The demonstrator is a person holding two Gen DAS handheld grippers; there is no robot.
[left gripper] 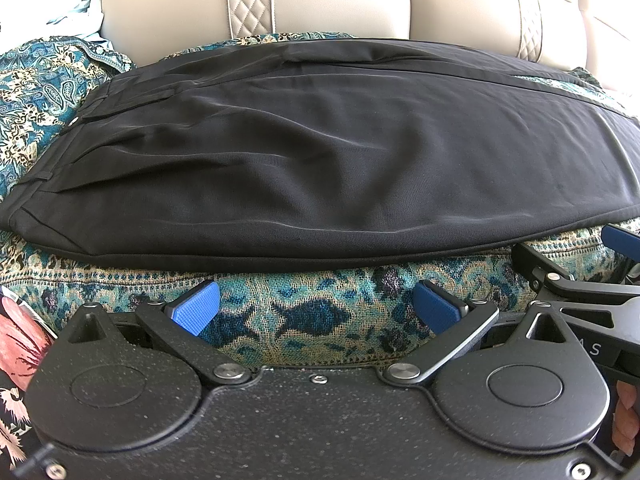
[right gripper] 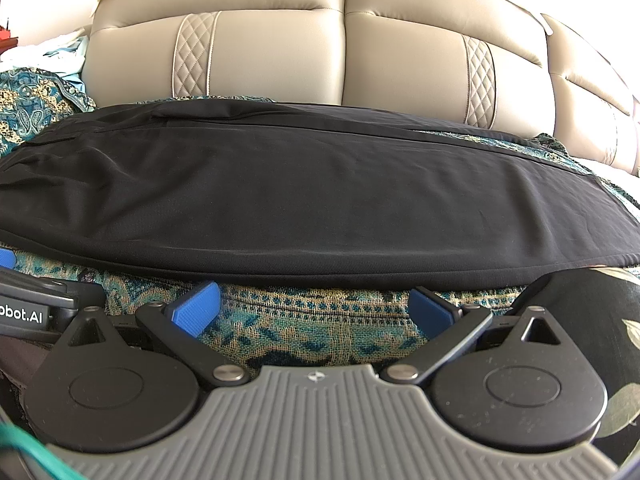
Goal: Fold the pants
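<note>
Black pants point(left gripper: 312, 152) lie flat across a patterned teal cover point(left gripper: 316, 312) on a sofa seat, folded lengthwise, waistband at the left. They also show in the right wrist view point(right gripper: 304, 196). My left gripper point(left gripper: 316, 306) is open and empty, just short of the pants' near edge. My right gripper point(right gripper: 314, 304) is open and empty, also just short of the near edge, to the right of the left one. The right gripper's tip shows in the left wrist view point(left gripper: 616, 240).
A beige leather sofa backrest point(right gripper: 344, 60) rises behind the pants. Bunched patterned cloth point(left gripper: 44, 80) lies at the left. A floral garment point(left gripper: 20, 352) shows at the lower left, and dark floral fabric point(right gripper: 608, 320) at the lower right.
</note>
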